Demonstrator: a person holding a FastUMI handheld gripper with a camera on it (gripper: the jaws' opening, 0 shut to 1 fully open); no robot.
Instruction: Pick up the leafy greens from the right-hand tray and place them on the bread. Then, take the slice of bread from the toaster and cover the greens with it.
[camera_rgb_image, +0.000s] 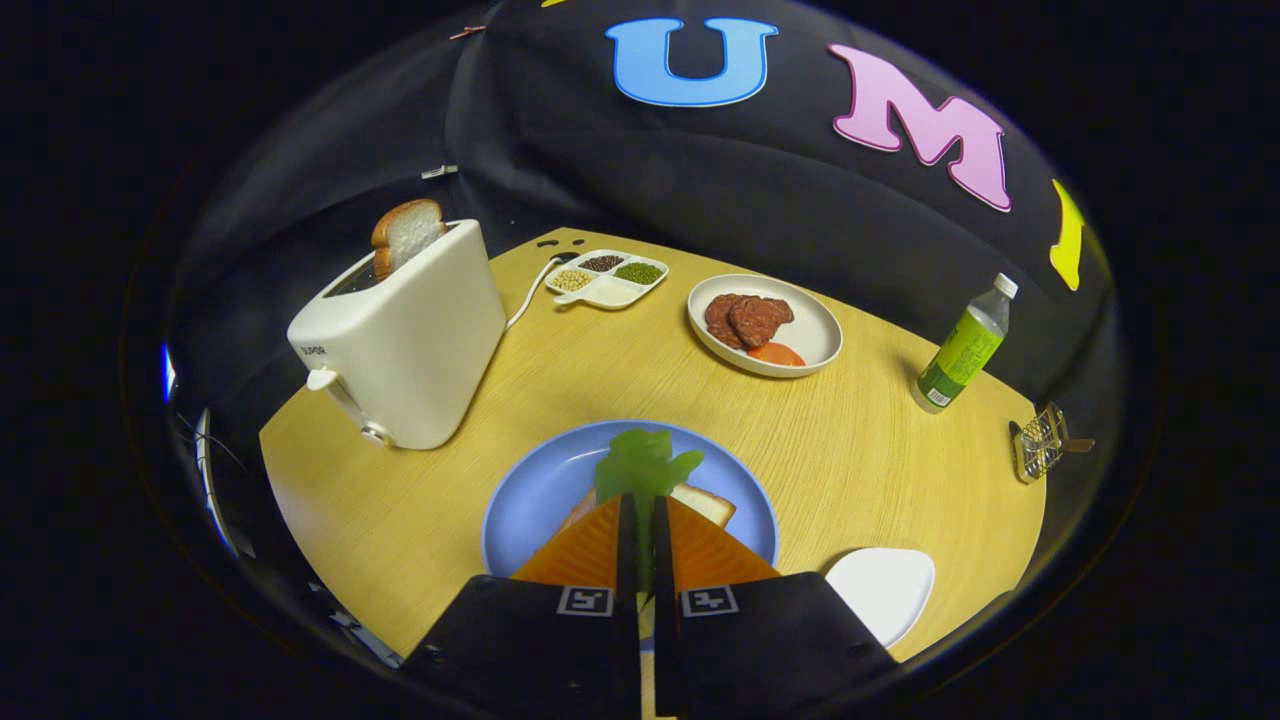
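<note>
The gripper (645, 512) has its jaws pinched nearly together on the leafy greens (643, 465) — light, floppy, easily torn — held by the stem end just above the bread slice (705, 502) on the blue plate (540, 490).

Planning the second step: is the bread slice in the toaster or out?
In: the bread slice stands upright, its top poking from the toaster slot.

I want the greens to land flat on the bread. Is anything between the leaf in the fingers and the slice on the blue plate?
Nothing visible is. The gripper is shut on the leafy greens, right over the bread on the blue plate. The toaster and meat plate stand well beyond.
</note>
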